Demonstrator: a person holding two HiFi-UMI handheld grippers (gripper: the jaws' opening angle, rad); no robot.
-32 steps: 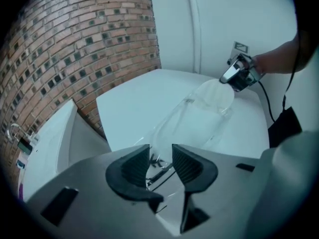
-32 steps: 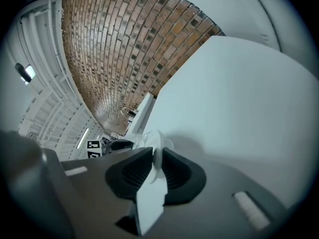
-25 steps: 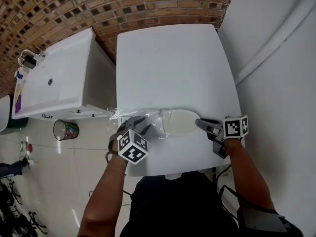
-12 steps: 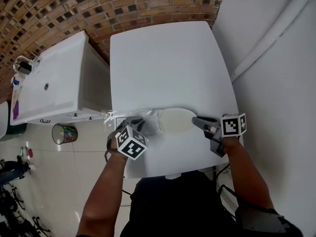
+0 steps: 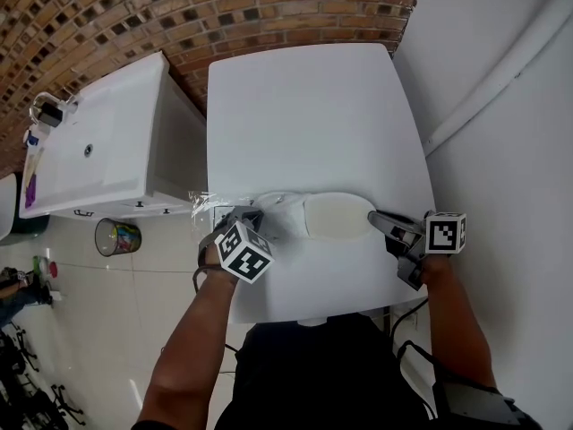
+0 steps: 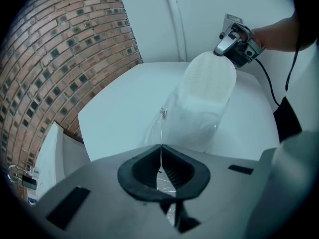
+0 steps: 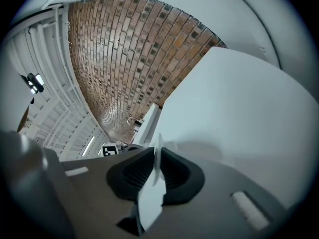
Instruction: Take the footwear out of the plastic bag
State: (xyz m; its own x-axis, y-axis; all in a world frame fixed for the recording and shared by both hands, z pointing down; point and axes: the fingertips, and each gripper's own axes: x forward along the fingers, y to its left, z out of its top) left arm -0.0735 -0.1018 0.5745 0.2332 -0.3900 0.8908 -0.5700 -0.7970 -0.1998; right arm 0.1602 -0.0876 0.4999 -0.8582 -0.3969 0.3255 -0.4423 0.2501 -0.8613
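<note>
The pulling-apart step was in hand. On the table, close to its near edge, the plastic bag lay toward the left corner. The white slipper stuck out of its mouth toward the right edge, seemingly more than half clear. The next move, as I judged it, called for the left side to anchor the film. The right side would then draw the slipper straight off toward the right edge until its covered end slid free, without dragging the bag along.

The left tongs had just closed and stood pinched together on a thin fold of the bag's clear film at its left end. The right tongs had just been closing further and were clamped on the slipper's flat edge at its right end, the jaws held slightly apart by its thickness.
</note>
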